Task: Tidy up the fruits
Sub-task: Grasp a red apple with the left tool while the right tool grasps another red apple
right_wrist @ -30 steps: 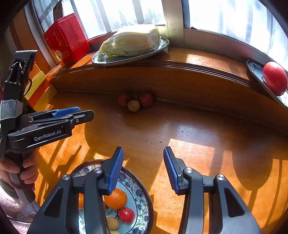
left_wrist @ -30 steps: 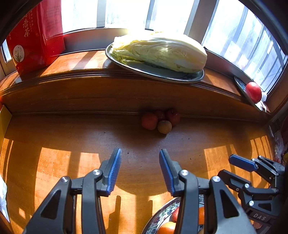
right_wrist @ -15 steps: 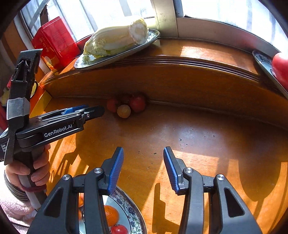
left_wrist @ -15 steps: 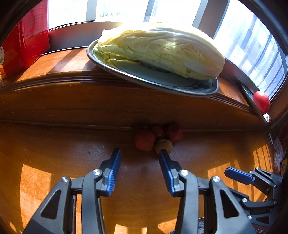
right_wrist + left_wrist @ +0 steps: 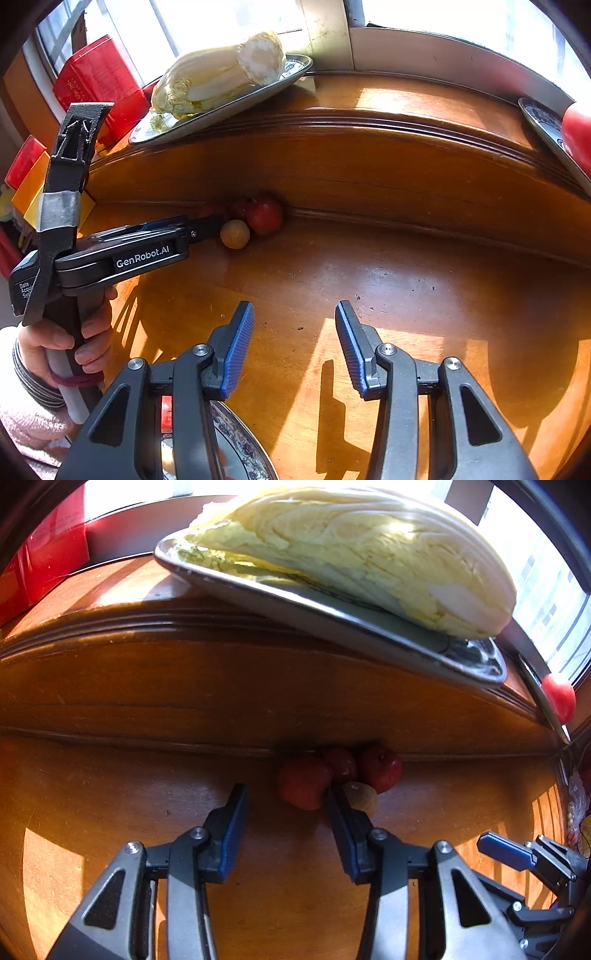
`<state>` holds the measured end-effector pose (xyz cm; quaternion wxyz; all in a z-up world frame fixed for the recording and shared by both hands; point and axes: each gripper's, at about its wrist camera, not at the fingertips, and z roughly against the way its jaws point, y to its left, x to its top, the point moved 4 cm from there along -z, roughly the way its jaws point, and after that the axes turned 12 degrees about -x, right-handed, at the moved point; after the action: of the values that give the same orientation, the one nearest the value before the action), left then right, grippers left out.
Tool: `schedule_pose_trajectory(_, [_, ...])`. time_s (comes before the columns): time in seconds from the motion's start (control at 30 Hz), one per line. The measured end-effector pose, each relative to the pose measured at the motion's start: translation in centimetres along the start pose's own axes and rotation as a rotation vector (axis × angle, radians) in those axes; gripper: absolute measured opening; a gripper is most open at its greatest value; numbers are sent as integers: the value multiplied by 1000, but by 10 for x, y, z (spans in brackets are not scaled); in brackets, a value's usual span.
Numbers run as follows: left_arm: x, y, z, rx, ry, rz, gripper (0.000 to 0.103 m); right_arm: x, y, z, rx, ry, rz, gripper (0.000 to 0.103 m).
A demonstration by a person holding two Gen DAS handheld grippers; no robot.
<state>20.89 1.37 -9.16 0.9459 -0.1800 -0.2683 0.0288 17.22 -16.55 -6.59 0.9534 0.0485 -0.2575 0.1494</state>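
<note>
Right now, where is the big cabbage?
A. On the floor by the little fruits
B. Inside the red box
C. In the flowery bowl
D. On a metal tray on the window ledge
D: the cabbage lies on the metal tray, up on the wooden ledge by the window.

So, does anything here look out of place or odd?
Yes. Four small fruits lie loose on the wooden table, huddled against the step under the windowsill, not on the patterned plate near the right tool. Nothing looks spilled or damaged.
</note>
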Motion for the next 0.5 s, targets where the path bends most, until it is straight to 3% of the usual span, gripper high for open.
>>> schedule_pose_trajectory(0.43, [1, 3, -8, -20, -26, 25, 45, 1, -5, -13, -3, 2, -14, 47])
schedule_pose_trajectory(0.5, [1, 2, -8, -29, -27, 26, 40, 1, -5, -13, -4, 2, -15, 47])
